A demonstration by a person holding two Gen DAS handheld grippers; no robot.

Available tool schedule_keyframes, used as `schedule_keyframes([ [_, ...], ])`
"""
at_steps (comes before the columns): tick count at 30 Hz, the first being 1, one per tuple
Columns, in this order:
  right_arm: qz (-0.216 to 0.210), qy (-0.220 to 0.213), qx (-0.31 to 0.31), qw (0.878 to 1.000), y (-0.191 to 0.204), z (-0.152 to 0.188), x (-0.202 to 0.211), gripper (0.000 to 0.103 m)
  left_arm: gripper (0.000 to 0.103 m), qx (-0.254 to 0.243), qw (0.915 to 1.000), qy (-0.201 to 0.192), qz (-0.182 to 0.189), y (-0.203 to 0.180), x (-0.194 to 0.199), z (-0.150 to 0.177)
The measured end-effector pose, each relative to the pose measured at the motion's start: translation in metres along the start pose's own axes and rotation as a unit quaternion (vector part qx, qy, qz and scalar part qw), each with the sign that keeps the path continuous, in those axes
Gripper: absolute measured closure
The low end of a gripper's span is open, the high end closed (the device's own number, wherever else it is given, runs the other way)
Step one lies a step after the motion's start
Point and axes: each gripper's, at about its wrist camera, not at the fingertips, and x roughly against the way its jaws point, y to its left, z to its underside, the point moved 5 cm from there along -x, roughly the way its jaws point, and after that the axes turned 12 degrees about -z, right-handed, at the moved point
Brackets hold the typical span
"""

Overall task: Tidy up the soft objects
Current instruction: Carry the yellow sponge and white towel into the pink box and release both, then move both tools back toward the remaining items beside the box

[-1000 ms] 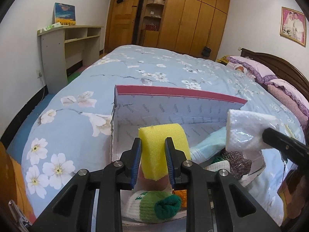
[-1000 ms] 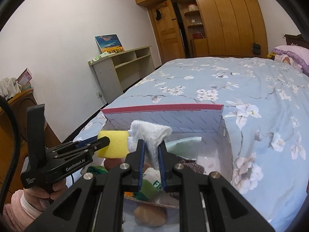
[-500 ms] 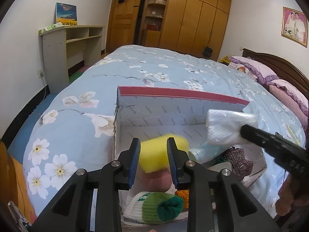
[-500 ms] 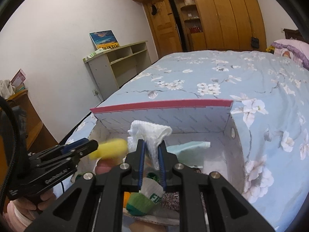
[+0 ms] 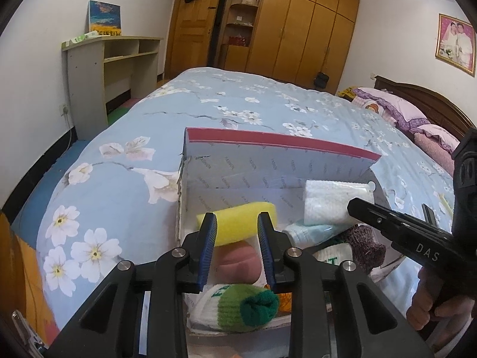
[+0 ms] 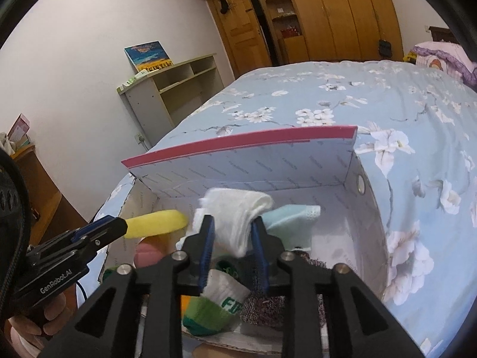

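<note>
Currently both grippers sit over the open cardboard box (image 5: 268,161) on the flowered bedspread (image 5: 125,137).

Left gripper (image 5: 237,232): jaws spread wide. The yellow sponge (image 5: 238,223) lies crosswise between them, just beyond the fingertips; whether the pads touch it cannot be told. From the right wrist view the sponge (image 6: 155,223) projects past the left gripper's tip (image 6: 119,228). Below and behind the jaws, a pink rounded item (image 5: 235,264) and a white-and-green sock (image 5: 238,304) lie in the box.

Right gripper (image 6: 231,232): jaws moderately apart, with the white cloth (image 6: 235,217) draped between them; its folded end hangs down between the fingers. A firm pinch cannot be confirmed. From the left wrist view the cloth (image 5: 331,203) sits at the tip of the right gripper (image 5: 357,208).

Beyond the right jaw: pale blue sock (image 6: 290,220) against the box's far wall. Beneath the right jaws: brown knit item (image 6: 268,307).

A hand (image 5: 429,307) holds the right gripper's handle.
</note>
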Motion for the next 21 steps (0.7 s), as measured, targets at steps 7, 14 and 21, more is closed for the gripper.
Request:
schedule_keyframes([
  [7,-0.004,-0.015,-0.004,1.000,0.001,-0.001,0.008,0.065,0.074,-0.004,1.0000,-0.003,-0.003,0.002,0.007,0.002],
  [14,-0.005,-0.028,-0.008,1.000,0.004,0.003,0.023,0.059,0.074,-0.006,1.0000,0.003,-0.001,0.001,0.012,0.007],
  [21,-0.003,-0.031,-0.008,0.999,0.006,0.008,0.036,0.058,0.074,-0.014,0.9999,0.005,-0.002,-0.004,0.021,0.013],
])
